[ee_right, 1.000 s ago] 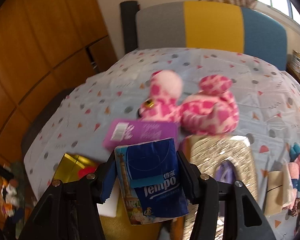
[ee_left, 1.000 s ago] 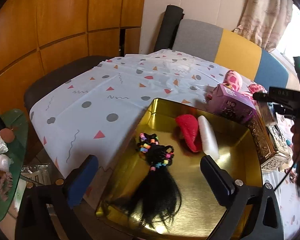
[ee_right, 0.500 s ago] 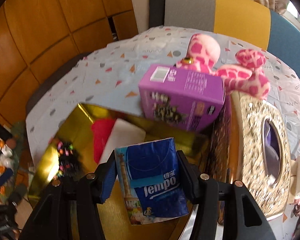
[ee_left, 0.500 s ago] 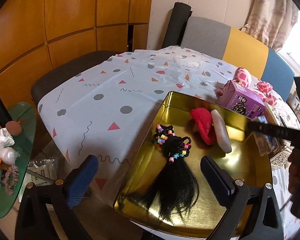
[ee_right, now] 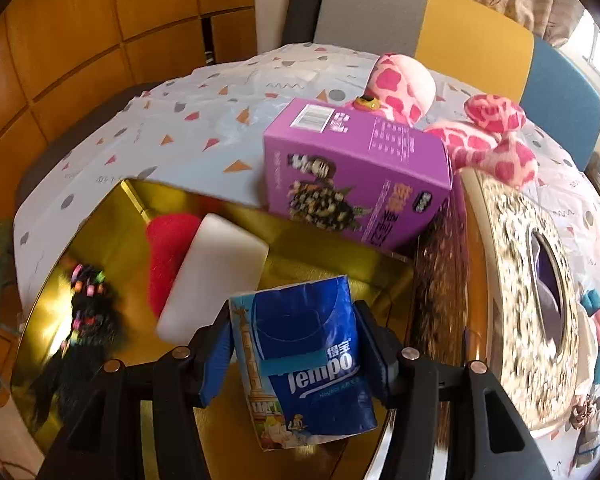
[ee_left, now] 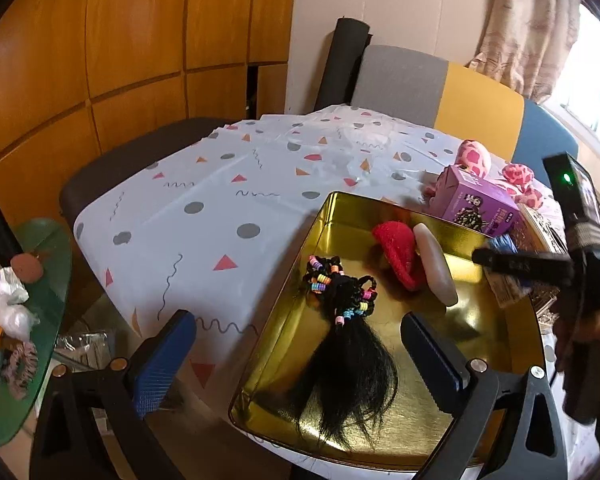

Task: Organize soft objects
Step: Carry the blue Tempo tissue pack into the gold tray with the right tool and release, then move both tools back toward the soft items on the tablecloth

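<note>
My right gripper [ee_right: 296, 356] is shut on a blue Tempo tissue pack [ee_right: 308, 360] and holds it over the right part of the gold tray [ee_right: 320, 256]. In the tray lie a red pouf [ee_right: 168, 248], a white sponge block [ee_right: 216, 276] and a black hair piece with coloured beads [ee_right: 88, 316]. My left gripper [ee_left: 296, 360] is open and empty at the tray's near left corner [ee_left: 260, 412], with the hair piece [ee_left: 348, 344] between its fingers. The right gripper shows in the left wrist view [ee_left: 516, 268] above the tray's right side.
A purple box [ee_right: 356, 172] stands behind the tray, with a pink spotted plush toy [ee_right: 460, 120] behind it. A gold ornate tissue box [ee_right: 532, 292] sits right of the tray. The patterned tablecloth [ee_left: 228, 208] covers the table. A green side table [ee_left: 24, 320] with clutter stands at left.
My right gripper has carried the tissue pack left and down, from above the purple box to over the tray. My left gripper has pulled back a little from the tray.
</note>
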